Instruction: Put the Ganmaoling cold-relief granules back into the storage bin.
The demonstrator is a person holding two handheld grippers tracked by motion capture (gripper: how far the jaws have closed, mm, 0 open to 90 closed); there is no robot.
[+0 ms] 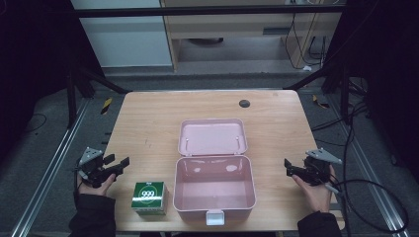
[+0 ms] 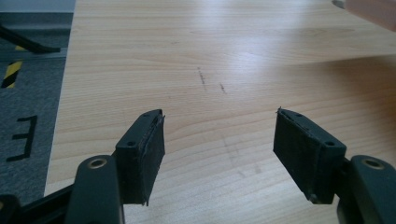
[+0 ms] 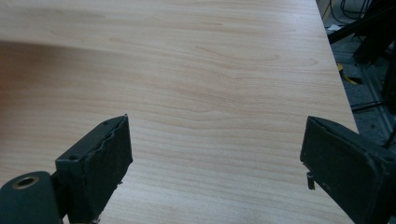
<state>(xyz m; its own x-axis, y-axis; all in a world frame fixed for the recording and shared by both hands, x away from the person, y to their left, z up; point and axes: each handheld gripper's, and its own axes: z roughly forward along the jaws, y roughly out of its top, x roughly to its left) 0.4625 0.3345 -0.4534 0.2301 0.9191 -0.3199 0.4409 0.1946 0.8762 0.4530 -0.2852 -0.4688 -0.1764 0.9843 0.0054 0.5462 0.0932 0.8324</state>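
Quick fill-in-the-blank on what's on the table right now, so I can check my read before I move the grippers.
1. The pink box has its lid standing ____.
2. The green carton sits nearest the ____ gripper.
3. Inside, the pink box is ____.
4. The left gripper and the right gripper both have jaws ____.

Missing words: open; left; empty; open

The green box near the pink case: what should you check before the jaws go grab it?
1. Left gripper jaws open: ok.
2. Right gripper jaws open: ok.
3. Green box free, nothing touching or on it: ok.
4. Pink case lid open, tub empty: ok.
5. Table between left gripper and green box bare: ok.
6. Green box standing flat: ok; whether it is sealed: cannot tell.
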